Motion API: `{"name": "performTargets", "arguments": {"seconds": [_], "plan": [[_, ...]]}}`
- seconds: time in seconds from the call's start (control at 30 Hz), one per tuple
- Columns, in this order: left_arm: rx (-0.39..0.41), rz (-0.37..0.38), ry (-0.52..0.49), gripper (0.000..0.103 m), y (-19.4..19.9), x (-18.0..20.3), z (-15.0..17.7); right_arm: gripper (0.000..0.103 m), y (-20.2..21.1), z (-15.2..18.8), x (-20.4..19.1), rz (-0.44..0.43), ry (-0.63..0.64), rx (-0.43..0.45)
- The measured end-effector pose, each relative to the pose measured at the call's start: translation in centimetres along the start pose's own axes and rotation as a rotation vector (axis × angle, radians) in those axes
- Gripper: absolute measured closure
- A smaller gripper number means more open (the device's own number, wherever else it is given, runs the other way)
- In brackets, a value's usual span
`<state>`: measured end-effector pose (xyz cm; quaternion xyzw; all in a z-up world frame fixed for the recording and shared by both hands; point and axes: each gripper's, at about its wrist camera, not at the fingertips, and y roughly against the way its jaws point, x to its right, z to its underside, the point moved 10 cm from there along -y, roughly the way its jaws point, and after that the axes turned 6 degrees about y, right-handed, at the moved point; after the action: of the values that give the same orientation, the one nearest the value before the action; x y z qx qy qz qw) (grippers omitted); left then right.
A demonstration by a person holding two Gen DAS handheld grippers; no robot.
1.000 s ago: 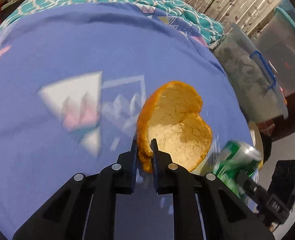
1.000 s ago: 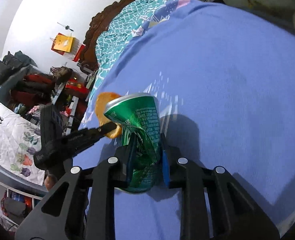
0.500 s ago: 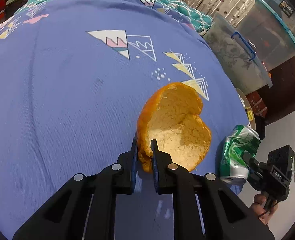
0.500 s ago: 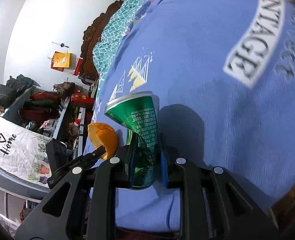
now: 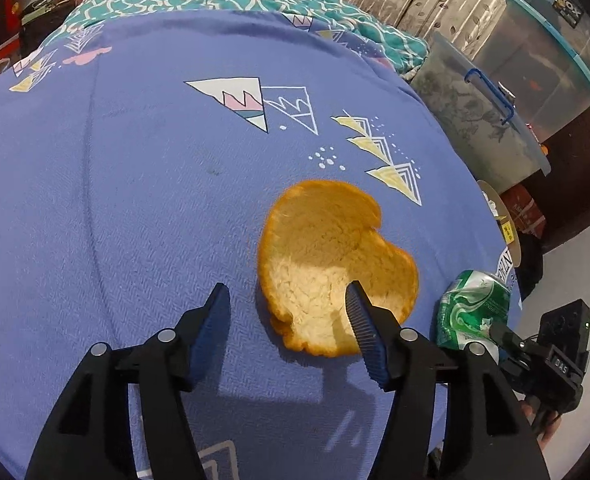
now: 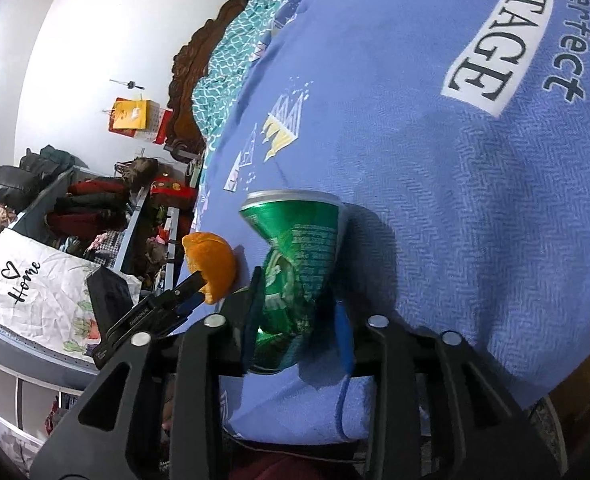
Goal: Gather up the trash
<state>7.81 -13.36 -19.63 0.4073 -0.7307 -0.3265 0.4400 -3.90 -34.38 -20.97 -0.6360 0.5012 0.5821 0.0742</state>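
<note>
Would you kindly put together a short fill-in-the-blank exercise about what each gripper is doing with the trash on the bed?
1. The left gripper is ____, its fingers spread on either side of one edge of the orange peel.
2. The crushed can between the right gripper's fingers is ____ in colour.
3. The peel lies on a ____ bedsheet printed with triangles.
4. The white banner on the sheet reads "____".

Missing words: open; green; blue; VINTAGE
</note>
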Motion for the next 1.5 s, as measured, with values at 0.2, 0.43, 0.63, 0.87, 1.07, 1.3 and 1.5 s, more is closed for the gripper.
{"name": "performTargets", "arguments": {"seconds": [0.2,0.43,0.63,0.87,1.07,1.3,1.5], "plan": [[-0.016,-0.001,-0.013,0.045,-0.6,0.5,0.1,0.056,0.1,0.0,-0.4,0.002,0.029,0.005],[-0.022,-0.051,-0.052,0.045,-1.5,0.8,0.7,0.056,-0.1,0.1,-0.8,0.01,0.058,0.004],[0.019,-0.133,-0.078,0.045,-1.3,0.0,0.6,0.056,-0.2,0.3,-1.0,0.028,0.077,0.004],[0.053,-0.184,-0.082,0.045,-0.8,-1.2,0.8,0.056,-0.5,0.4,-1.3,0.06,0.083,0.006],[0.073,-0.211,-0.099,0.045,-0.6,-1.4,0.9,0.056,-0.8,0.5,-1.6,0.083,0.094,0.005],[0.081,-0.22,-0.109,0.045,-0.7,-1.3,0.9,0.056,-1.0,0.4,-1.6,0.104,0.108,0.002],[0.085,-0.225,-0.113,0.045,-0.7,-1.3,0.9,0.056,-1.4,0.4,-1.9,0.121,0.128,-0.005]]}}
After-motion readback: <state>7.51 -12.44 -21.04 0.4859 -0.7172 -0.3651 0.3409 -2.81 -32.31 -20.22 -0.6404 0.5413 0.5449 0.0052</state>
